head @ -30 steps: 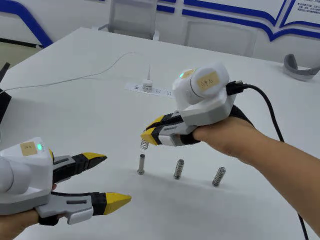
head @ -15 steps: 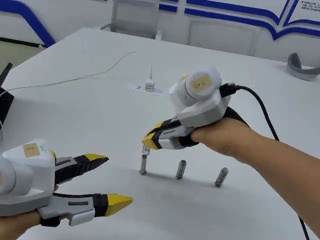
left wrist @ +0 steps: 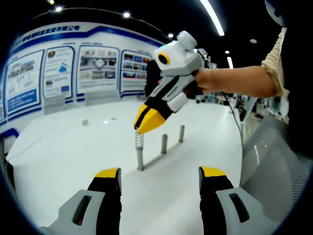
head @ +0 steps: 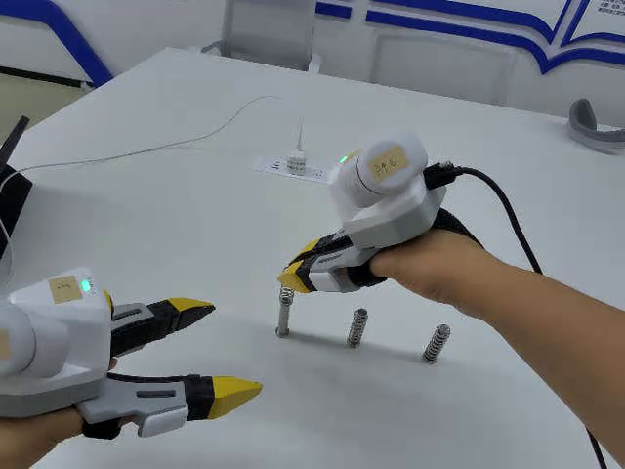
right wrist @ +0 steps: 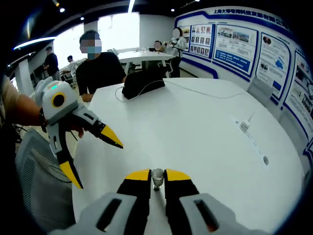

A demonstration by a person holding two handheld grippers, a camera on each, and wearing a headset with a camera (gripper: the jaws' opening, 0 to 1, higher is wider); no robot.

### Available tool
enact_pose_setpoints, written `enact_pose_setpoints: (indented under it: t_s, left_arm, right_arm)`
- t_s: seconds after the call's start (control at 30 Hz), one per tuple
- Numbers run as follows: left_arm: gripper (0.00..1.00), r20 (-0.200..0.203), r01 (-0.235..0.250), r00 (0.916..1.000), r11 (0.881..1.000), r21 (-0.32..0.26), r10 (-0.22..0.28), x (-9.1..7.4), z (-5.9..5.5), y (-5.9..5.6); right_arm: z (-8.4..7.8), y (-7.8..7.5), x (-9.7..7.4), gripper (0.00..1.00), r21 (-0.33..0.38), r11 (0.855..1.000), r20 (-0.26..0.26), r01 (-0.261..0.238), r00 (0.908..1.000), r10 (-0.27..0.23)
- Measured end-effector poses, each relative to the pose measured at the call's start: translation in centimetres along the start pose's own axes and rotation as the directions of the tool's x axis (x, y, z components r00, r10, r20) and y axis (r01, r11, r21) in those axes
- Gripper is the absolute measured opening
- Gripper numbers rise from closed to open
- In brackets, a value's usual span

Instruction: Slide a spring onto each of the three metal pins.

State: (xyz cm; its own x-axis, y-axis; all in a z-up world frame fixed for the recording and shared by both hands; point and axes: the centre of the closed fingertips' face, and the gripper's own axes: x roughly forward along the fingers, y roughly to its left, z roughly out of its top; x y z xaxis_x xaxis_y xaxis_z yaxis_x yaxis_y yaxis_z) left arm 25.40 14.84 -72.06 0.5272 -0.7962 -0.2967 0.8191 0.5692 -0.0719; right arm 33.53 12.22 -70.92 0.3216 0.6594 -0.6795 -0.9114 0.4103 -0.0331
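– Down since a second ago: my right gripper point(head: 286, 280), fingers pinching the small coiled steel spring point(head: 286, 293), now has its lower end at the top of the leftmost upright metal pin point(head: 283, 320).
– What's left?
– Only seating this one, I'd judge. The middle pin point(head: 357, 327) and right-hand pin point(head: 436, 342) already wear springs. My left gripper point(head: 232, 350) hovers with fingers spread and empty over the white worktop point(head: 146, 215).

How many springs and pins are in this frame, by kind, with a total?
Springs: 3 (two on pins, one held by the right gripper)
Pins: 3
Total: 6
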Motion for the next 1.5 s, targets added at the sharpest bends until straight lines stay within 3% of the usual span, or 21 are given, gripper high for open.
enact_pose_setpoints:
  t_s: [1.5]
  left_arm:
    - [0.65, -0.022, 0.007, 0.9997, 1.0, -0.014, -0.007, 0.3, -0.8, 0.3]
  right_arm:
    - [-3.5, 0.7, 3.2, 0.12, 0.043, 0.999, -0.05, -0.013, 0.9986, 0.016]
